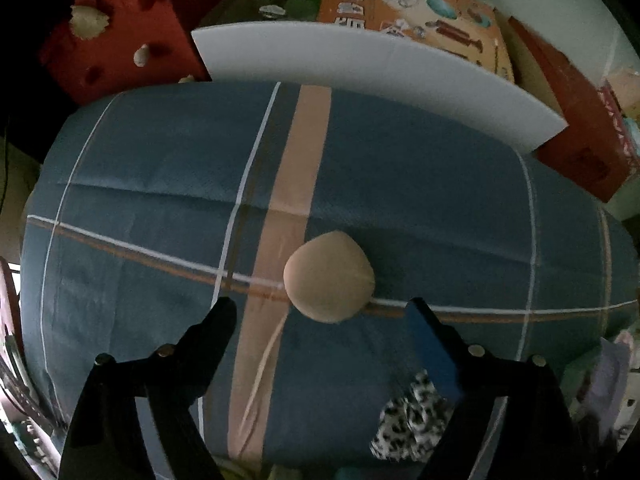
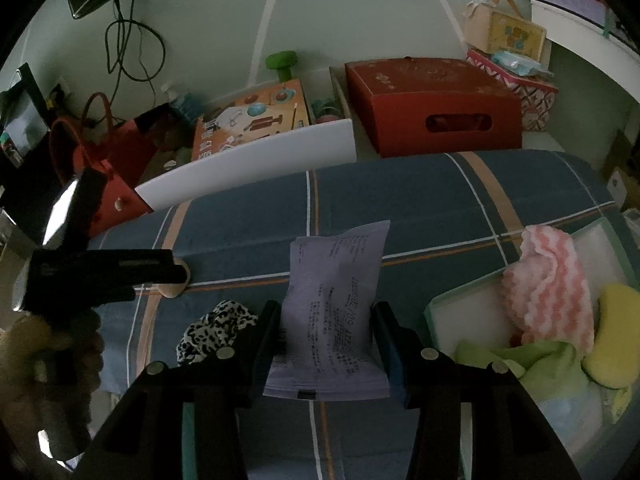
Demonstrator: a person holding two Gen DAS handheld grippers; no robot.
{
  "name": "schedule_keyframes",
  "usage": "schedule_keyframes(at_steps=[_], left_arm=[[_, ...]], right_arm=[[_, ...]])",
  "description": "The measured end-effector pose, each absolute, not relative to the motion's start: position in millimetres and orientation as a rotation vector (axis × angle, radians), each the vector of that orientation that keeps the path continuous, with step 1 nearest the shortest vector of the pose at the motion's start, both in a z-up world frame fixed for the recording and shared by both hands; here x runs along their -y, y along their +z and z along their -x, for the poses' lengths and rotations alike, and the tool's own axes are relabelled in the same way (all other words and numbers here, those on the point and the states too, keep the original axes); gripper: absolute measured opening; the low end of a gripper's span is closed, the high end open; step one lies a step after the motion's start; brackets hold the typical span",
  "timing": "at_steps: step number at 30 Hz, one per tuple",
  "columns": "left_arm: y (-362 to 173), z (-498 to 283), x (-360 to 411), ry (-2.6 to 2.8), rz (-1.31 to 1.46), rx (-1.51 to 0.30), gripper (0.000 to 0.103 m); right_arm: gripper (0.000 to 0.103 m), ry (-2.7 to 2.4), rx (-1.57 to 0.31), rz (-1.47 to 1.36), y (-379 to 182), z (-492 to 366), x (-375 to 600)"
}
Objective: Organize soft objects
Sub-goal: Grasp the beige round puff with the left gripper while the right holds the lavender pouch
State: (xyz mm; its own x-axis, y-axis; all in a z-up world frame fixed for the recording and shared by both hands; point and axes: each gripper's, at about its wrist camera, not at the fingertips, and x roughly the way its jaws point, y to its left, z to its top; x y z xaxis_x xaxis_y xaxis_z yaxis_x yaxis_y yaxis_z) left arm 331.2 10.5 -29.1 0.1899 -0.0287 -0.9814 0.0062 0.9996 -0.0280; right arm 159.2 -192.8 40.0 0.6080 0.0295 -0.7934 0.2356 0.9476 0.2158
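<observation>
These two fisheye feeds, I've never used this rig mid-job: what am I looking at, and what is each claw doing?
No robot arm here: a person holds a two-finger claw in each hand, and each has a camera looking along its fingers.

The left wrist view looks almost straight down on a blue plaid bed cover. The left claw stands open, with a tan round cushion just ahead of its tips, not gripped.

The right wrist view shows the right claw shut on a white printed packet. To its left lies a black-and-white spotted scrunchie. On the right a pale green box holds a pink striped cloth, a yellow sponge and a green cloth.
</observation>
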Motion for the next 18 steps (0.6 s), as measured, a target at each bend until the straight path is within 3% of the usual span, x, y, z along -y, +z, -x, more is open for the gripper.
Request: schedule_keyframes(at_steps=[1, 5, 10, 18], left_arm=[[-32, -333, -11, -0.017, 0.016, -1.386, 0.075], [-41, -337, -10, -0.021, 0.019, -1.397, 0.07], [-46, -339, -8, -0.04, 0.023, -1.4, 0.052], [-35, -325, -12, -0.064, 0.067, -1.377, 0.049]], right_arm=[[0.05, -0.122, -0.914, -0.315, 40, -160, 193], [0.05, -0.122, -0.921, -0.315, 38, -160, 192], [0.05, -0.124, -0.926, -0.315, 37, -161, 191], [0.05, -0.123, -0.936, -0.318, 36, -161, 192]])
